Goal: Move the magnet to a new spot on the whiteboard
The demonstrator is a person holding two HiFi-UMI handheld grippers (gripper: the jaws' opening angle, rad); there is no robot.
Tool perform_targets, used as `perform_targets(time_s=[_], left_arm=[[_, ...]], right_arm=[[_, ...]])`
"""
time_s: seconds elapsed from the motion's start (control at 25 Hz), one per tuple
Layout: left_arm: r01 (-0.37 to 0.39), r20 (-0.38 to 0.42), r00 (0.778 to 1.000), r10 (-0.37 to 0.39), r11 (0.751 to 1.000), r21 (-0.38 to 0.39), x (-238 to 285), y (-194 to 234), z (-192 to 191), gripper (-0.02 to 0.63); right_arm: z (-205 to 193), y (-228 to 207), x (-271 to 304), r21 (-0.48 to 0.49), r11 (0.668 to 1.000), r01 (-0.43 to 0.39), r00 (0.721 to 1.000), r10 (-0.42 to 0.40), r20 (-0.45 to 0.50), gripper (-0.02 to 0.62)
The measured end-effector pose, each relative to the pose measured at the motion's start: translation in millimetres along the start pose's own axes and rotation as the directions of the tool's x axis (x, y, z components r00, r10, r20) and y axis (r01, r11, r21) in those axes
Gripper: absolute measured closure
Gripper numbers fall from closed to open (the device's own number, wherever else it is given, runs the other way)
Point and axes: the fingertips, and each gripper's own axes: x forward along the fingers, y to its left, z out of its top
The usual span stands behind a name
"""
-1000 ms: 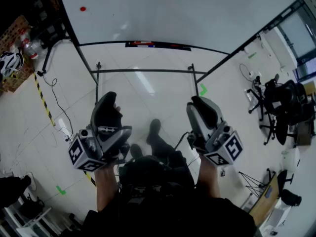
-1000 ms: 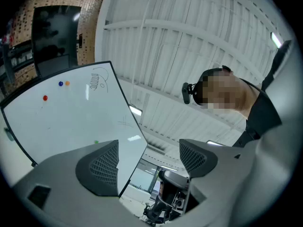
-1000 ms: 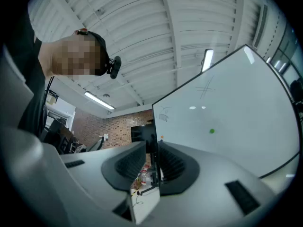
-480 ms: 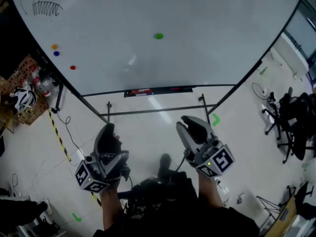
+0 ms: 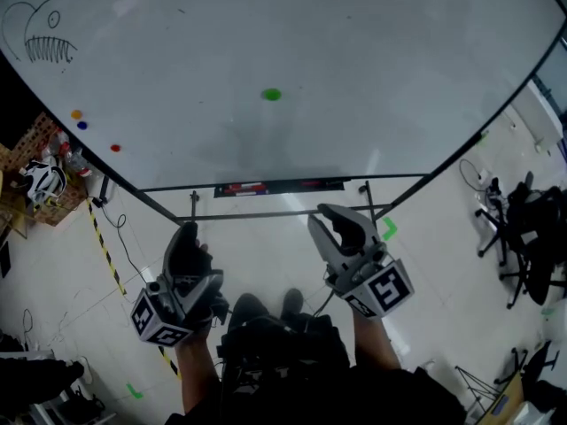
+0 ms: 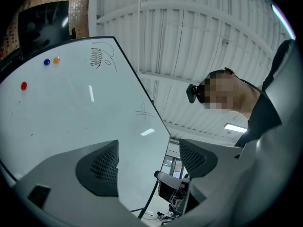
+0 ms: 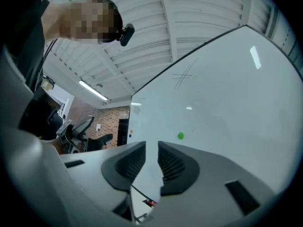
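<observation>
A small green magnet (image 5: 271,95) sticks near the middle of the big whiteboard (image 5: 372,69); in the right gripper view the green magnet (image 7: 180,135) shows just above my jaws. Orange (image 5: 76,114), blue (image 5: 81,125) and red (image 5: 115,148) magnets sit at the board's left. My right gripper (image 5: 332,217) is held below the board's lower edge, short of the green magnet. Its jaws stand a narrow gap apart with nothing between them (image 7: 151,162). My left gripper (image 5: 183,240) hangs lower to the left, its jaws wide apart and empty (image 6: 149,162).
A pen tray (image 5: 266,187) runs along the board's bottom edge above the stand's black bars (image 5: 266,215). A toothy doodle (image 5: 40,41) marks the board's top left. A helmet (image 5: 40,182) and boxes lie at left, office chairs (image 5: 532,228) at right. Striped tape (image 5: 106,246) crosses the floor.
The head view has swung up onto the whiteboard, so the green magnet now sits lower and nearer the centre. Both grippers stay low in the picture, and the right one points more towards the board.
</observation>
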Motion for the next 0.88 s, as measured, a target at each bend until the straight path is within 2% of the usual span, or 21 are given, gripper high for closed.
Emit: perform_targets(time_s=[0.24, 0.4, 0.48, 0.56, 0.72, 0.8, 0.88], left_arm=[[0.071, -0.008, 0.997, -0.071, 0.996, -0.046, 21, 35, 5, 0.207], [0.122, -0.007, 0.992, -0.123, 0.992, -0.040, 29, 65, 26, 0.207], [0.136, -0.001, 0.991, -0.136, 0.988, -0.069, 27, 81, 36, 0.207], [0.146, -0.002, 0.989, -0.147, 0.985, -0.093, 24, 95, 44, 0.207], [0.182, -0.008, 0.983, -0.183, 0.981, -0.066, 22, 121, 56, 0.207], [0.196, -0.015, 0.980, -0.197, 0.979, -0.055, 20, 133, 60, 0.207], [0.201, -0.025, 0.979, -0.203, 0.977, -0.076, 16, 141, 62, 0.207]], right_arm=[[-14, -26, 31, -0.106, 0.989, 0.107, 0.990, -0.115, -0.075, 0.511], [-19, -38, 62, -0.160, 0.967, 0.197, 0.970, -0.216, -0.110, 0.511], [-20, -41, 80, -0.197, 0.952, 0.234, 0.957, -0.261, -0.124, 0.476], [-21, -44, 97, -0.226, 0.935, 0.273, 0.942, -0.308, -0.135, 0.466], [-19, -55, 124, -0.296, 0.882, 0.367, 0.897, -0.420, -0.141, 0.460], [-18, -63, 134, -0.350, 0.840, 0.415, 0.863, -0.485, -0.142, 0.460], [-18, -73, 145, -0.399, 0.795, 0.456, 0.825, -0.546, -0.146, 0.441]])
